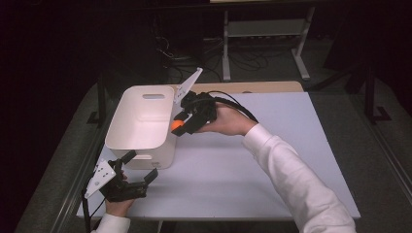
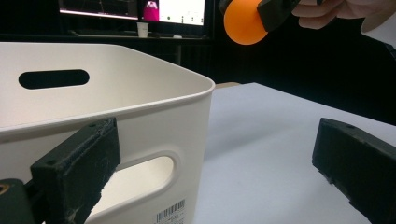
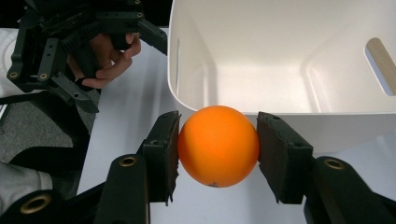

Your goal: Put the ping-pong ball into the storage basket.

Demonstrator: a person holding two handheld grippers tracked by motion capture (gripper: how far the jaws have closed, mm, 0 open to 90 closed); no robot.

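An orange ball [image 3: 218,146] is clamped between the two black jaws of my right gripper [image 3: 218,149]. In the high view that gripper [image 1: 180,127] holds the ball [image 1: 177,125] in the air just outside the right rim of a white plastic bin [image 1: 141,121]. The bin [image 3: 289,56] looks empty inside. My left gripper [image 1: 144,167] stands open at the table's front left, its jaws at the bin's near wall [image 2: 140,140] by the handle slot. From there the ball [image 2: 243,21] shows high up.
The bin stands on a white table [image 1: 272,145] with bare surface to the right and front. A black metal frame [image 1: 99,104] runs along the left edge. A wooden board [image 1: 262,87] lies at the back, and cables and shelf legs lie on the floor beyond.
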